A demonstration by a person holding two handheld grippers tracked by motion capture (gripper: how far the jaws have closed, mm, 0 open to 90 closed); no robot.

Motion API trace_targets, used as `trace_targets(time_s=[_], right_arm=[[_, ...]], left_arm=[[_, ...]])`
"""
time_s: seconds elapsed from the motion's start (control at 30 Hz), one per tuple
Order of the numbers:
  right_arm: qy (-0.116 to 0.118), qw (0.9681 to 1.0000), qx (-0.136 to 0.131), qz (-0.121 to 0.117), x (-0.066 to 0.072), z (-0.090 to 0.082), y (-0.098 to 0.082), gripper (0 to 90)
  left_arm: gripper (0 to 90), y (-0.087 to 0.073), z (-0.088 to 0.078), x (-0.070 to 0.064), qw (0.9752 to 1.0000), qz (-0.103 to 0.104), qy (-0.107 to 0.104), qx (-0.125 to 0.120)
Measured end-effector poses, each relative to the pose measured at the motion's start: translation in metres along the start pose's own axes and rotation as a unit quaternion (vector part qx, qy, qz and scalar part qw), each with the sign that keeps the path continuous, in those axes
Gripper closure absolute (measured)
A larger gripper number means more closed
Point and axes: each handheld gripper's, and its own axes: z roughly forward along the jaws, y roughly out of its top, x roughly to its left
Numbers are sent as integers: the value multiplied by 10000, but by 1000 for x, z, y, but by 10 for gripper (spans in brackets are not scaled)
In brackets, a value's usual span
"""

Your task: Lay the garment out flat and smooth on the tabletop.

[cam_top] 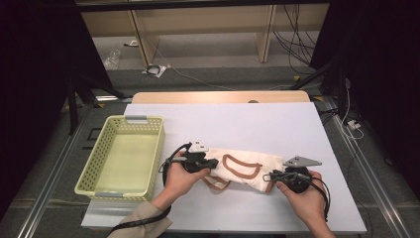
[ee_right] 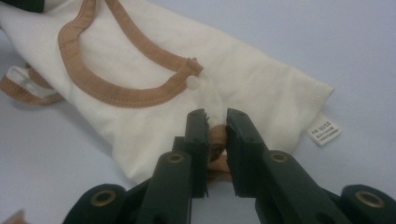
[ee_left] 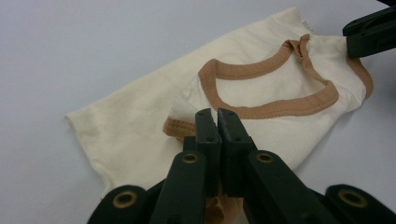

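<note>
both grippers, left [cam_top: 214, 163] and right [cam_top: 268, 176], pinch the cream garment [cam_top: 242, 166] on the table [cam_top: 277, 124]

Yellow-green perforated basket [cam_top: 94, 171] at table's [cam_top: 277, 124] left; cables on floor behind.

Only one bit of print is in front of me: a small white label [ee_right: 323, 130] sewn to the hem edge of the cream garment [ee_right: 243, 84], seen in my right gripper view. It carries a few short lines of dark print, but they are too small and blurred for me to read a single word or number. I see no other lettering, brand or sign on the cloth or on the surface [cam_top: 257, 124].
</note>
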Motion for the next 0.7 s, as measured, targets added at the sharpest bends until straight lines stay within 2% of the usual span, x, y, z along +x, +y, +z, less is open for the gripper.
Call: trace_targets(time_s=[0.13, 0.23, 0.37, 0.47, 0.7], right_arm=[[79, 9998, 168, -43, 1, 4, -4, 836], [32, 9997, 182, -129, 2, 2, -3, 885], [31, 9997, 188, -168, 3, 1, -2, 891], [20, 9999, 44, -92, 3, -2, -1, 893], [-304, 9980, -510, -217, 0, -15, 7, 894]], left_arm=[[873, -1, 2, -1, 10000, 14, 12, 98], [873, -2, 2, -1, 10000, 15, 16, 97], [874, -2, 2, -1, 9999, 17, 15, 100], [875, -2, 1, -1, 10000, 30, 30, 48], [878, 2, -6, -2, 9996, 0, 38, -282]])
